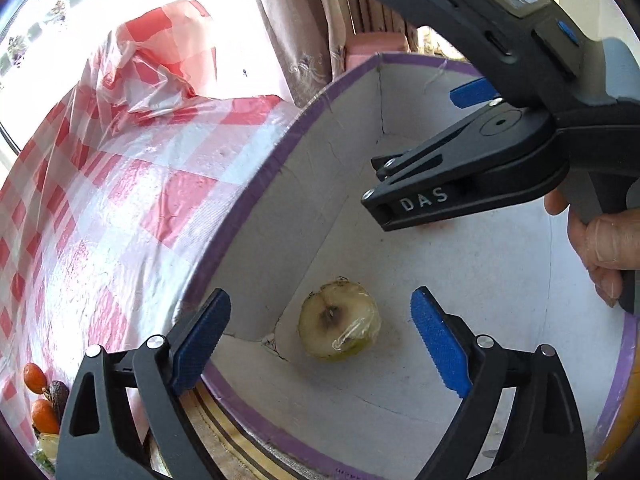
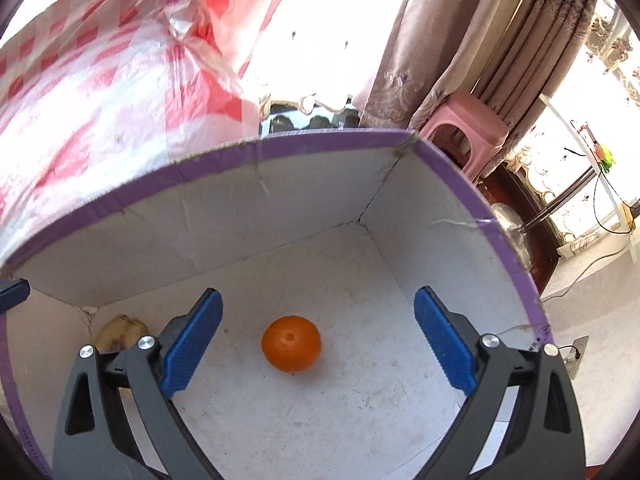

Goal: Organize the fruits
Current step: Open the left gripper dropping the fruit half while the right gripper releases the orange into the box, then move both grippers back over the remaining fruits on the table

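Observation:
A white cardboard box with a purple rim [image 1: 256, 184] holds two fruits. A pale green fruit wrapped in film [image 1: 339, 322] lies in the box's near-left corner, below my left gripper [image 1: 320, 294], which is open and not touching it. An orange [image 2: 291, 343] rests on the box floor beneath my right gripper [image 2: 318, 296], which is also open, its blue pads well clear of the fruit. In the left wrist view the right gripper [image 1: 416, 140] hangs over the box with a hand [image 1: 600, 248] on its handle. In the right wrist view the green fruit [image 2: 120, 334] is partly hidden behind a finger.
The box [image 2: 240, 216] sits on a red-and-white checked plastic cloth [image 1: 120, 200]. More oranges and other fruit [image 1: 40, 400] lie on the cloth at the lower left. A pink stool [image 2: 464, 124] and curtains [image 2: 420, 40] stand beyond the table.

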The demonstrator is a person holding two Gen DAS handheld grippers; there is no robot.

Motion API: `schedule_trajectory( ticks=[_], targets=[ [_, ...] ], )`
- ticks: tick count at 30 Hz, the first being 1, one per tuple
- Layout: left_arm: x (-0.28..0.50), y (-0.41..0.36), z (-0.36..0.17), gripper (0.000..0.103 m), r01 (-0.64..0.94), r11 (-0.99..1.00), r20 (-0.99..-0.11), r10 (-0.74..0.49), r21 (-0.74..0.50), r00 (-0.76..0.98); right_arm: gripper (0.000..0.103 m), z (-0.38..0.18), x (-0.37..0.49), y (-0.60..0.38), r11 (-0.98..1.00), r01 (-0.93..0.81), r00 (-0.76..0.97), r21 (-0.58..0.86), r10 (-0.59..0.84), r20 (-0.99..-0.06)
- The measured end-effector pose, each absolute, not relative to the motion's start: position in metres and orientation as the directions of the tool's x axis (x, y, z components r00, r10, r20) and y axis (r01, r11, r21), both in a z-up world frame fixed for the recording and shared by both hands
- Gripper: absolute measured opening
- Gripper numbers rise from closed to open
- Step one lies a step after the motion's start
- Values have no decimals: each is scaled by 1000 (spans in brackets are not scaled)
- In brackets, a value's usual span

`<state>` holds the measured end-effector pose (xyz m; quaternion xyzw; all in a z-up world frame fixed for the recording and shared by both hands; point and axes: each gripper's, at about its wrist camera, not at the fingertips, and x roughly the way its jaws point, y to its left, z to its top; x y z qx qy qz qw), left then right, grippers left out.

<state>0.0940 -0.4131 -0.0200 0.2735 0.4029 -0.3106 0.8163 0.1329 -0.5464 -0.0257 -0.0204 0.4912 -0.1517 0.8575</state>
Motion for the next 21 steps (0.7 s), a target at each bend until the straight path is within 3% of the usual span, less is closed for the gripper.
schedule_trajectory(
  ticks=[4,13,16,21],
  targets=[
    [100,-396,1,89,692,707,-782,-344,150,520,101,14,110,-552,954,288,614,-88,-254,-747],
    [84,-331,54,91,553,831,-595,-417,57,687,101,85,71,-537,921,380,749,-89,-362,-555],
    [78,-308,65,91,522,851,-556,-412,47,722,101,102,58,-522,900,418,762,-121,-420,-494],
    [71,-259,83,91,461,885,-511,-369,62,776,101,120,42,-496,912,404,821,-77,-399,-408]
  ],
)
